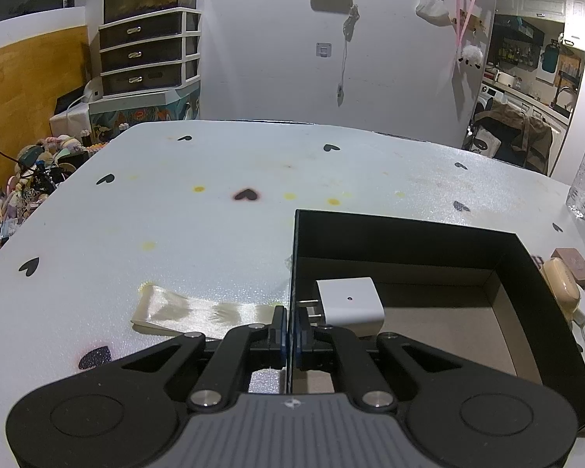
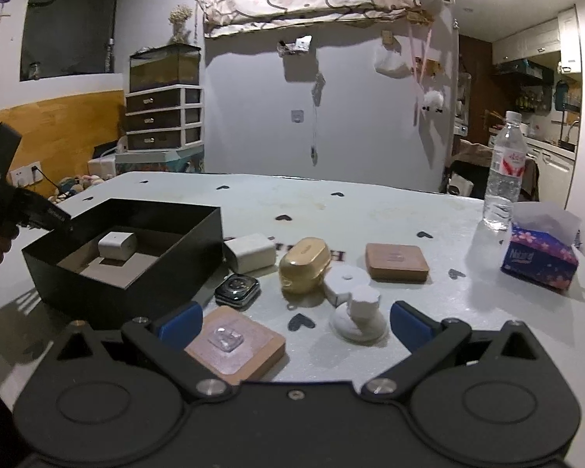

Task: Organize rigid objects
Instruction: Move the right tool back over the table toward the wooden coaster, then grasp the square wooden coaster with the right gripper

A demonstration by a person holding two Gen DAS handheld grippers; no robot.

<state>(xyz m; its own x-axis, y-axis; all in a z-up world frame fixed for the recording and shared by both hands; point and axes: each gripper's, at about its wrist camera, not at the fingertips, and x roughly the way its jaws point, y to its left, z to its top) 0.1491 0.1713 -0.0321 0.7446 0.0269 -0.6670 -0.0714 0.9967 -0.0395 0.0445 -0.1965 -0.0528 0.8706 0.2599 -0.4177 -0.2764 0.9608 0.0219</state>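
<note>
One white charger [image 1: 350,299] lies inside the black box [image 1: 526,265], whose left wall is pinched by the left claw [image 1: 291,337]; the right claw [image 2: 294,321], spread wide, is best lowered squarely over the coaster [image 2: 234,344] right of the box.

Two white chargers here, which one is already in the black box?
The smaller white charger sits inside the black box, prongs toward the wall that the left gripper clamps. The larger white charger lies outside, beside the box.
</note>
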